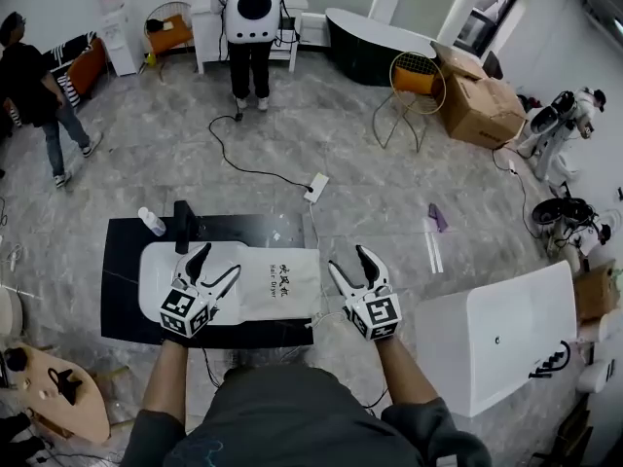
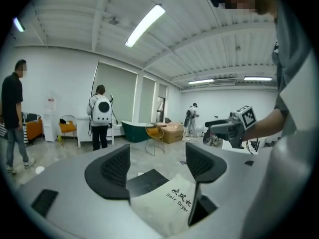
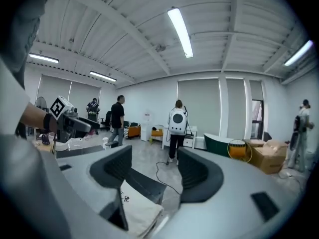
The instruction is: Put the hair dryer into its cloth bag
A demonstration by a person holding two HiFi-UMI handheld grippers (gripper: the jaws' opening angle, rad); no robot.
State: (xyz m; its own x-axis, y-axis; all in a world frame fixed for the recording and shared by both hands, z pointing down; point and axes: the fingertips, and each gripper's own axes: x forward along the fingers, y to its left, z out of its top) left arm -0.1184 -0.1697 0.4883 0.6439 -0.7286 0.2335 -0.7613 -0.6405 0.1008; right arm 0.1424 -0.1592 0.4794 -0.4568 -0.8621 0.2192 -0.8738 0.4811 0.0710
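Head view: cloth bag (image 1: 282, 282) lies flat on the dark worktop (image 1: 122, 261); left hand-held gripper (image 1: 219, 259) hovers at its left end, right hand-held gripper (image 1: 348, 258) just beside its right edge, both released, jaws apart, empty

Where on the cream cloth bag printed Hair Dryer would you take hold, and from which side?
The cream cloth bag lies flat on the dark table, so only an edge gives a fold to pinch. I'd probably take its right edge, which lies nearest the open right claw, coming in low from the right.
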